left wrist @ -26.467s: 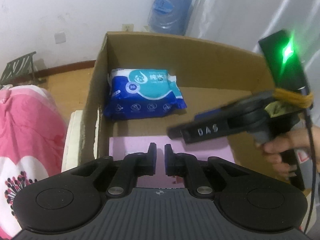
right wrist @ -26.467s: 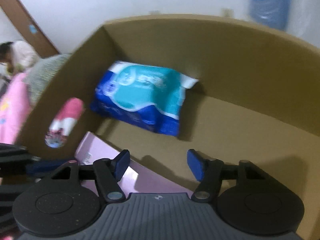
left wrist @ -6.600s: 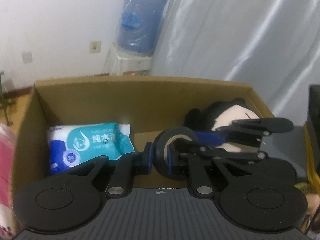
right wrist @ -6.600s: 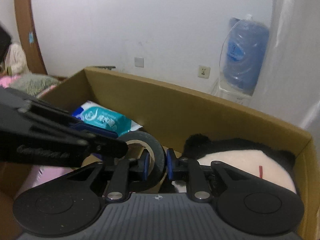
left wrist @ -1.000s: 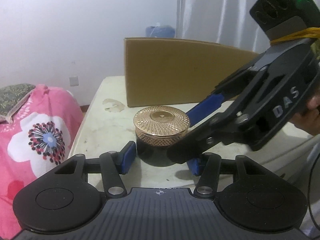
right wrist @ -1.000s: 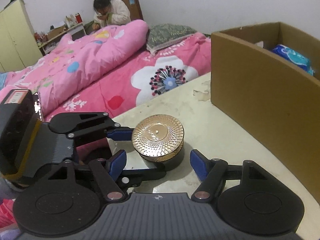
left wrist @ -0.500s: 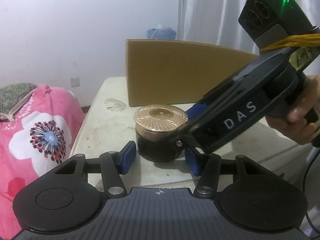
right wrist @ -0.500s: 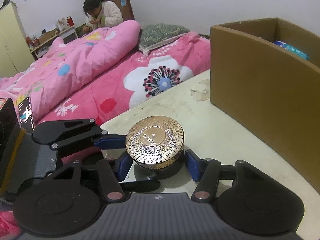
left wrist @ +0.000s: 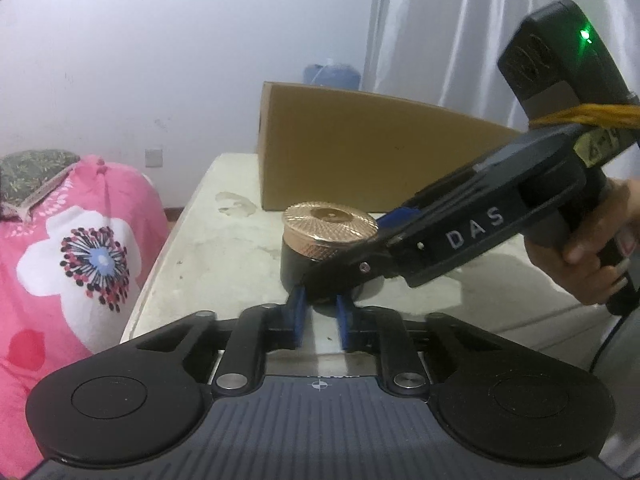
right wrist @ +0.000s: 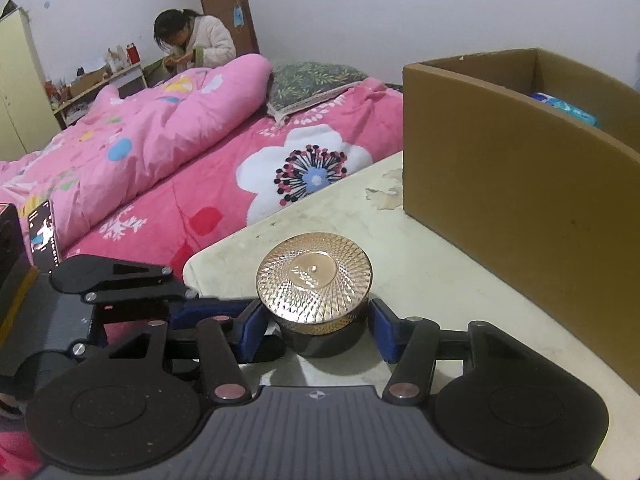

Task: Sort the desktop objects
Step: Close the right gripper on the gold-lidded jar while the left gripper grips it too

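- Left wrist view: the left hand-held gripper (left wrist: 319, 322) sits low at the near edge of the table (left wrist: 224, 248), its blue fingers drawn close together with only a narrow gap and nothing between them. Just ahead stands the jar with the gold lid (left wrist: 330, 226), upright on the table, and the right hand-held gripper (left wrist: 344, 268) reaches in from the right and closes around its dark body. The cardboard box (left wrist: 360, 152) stands behind the jar, near but apart from it.
- Right wrist view: the right hand-held gripper (right wrist: 316, 330) has its two blue fingers on either side of the jar (right wrist: 314, 284), touching or all but touching its dark wall under the lid; from this angle I cannot be sure the clamp is firm. The left hand-held gripper (right wrist: 208, 308) lies just beside the jar, on its left. The cardboard box (right wrist: 520, 184) is off to the right, open-topped, with a blue packet (right wrist: 568, 110) inside.
- Step in hand, as I judge it: grasping the jar for sorting into the box.
- The next move calls for a secure squeeze, a straight lift that clears the box wall, and keeping the jar level.
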The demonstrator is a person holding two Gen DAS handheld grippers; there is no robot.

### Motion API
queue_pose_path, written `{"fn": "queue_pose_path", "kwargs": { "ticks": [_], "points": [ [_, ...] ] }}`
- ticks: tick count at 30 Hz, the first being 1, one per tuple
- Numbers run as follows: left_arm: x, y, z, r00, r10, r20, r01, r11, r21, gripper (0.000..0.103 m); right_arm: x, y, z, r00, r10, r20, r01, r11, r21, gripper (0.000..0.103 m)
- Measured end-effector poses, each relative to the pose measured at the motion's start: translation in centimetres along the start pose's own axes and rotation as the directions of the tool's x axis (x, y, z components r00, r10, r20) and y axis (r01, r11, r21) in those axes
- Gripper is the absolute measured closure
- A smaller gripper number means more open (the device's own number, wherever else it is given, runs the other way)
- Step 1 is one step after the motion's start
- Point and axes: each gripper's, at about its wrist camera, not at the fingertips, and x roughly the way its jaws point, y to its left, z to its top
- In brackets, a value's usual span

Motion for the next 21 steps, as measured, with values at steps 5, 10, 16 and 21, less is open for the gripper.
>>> {"fn": "queue_pose_path", "kwargs": {
  "ticks": [5,10,16,21],
  "points": [
    [0.7,-0.9,-0.1,1.0,0.007,0.016,-0.008,0.999,0.053,0.041,0.0,0.4,-0.2,0.999,0.038,-0.01,-0.038,0.999,-0.015,0.044],
    [1.7,-1.0,0.0,0.999,0.033,0.039,-0.035,0.997,0.062,0.041,0.3,0.1,0.2,0.999,0.042,-0.014,-0.042,0.999,-0.018,0.044],
    [2.6,-0.3,0.6,0.999,0.031,0.044,-0.033,0.999,0.03,0.047,0.6,-0.7,0.5,0.998,0.061,-0.012,-0.061,0.998,0.008,0.043],
    [2.6,-0.5,0.6,0.998,0.038,0.042,-0.041,0.997,0.069,0.047,0.7,-0.8,0.6,0.997,0.068,-0.028,-0.068,0.998,0.001,0.042]
  ]
}}
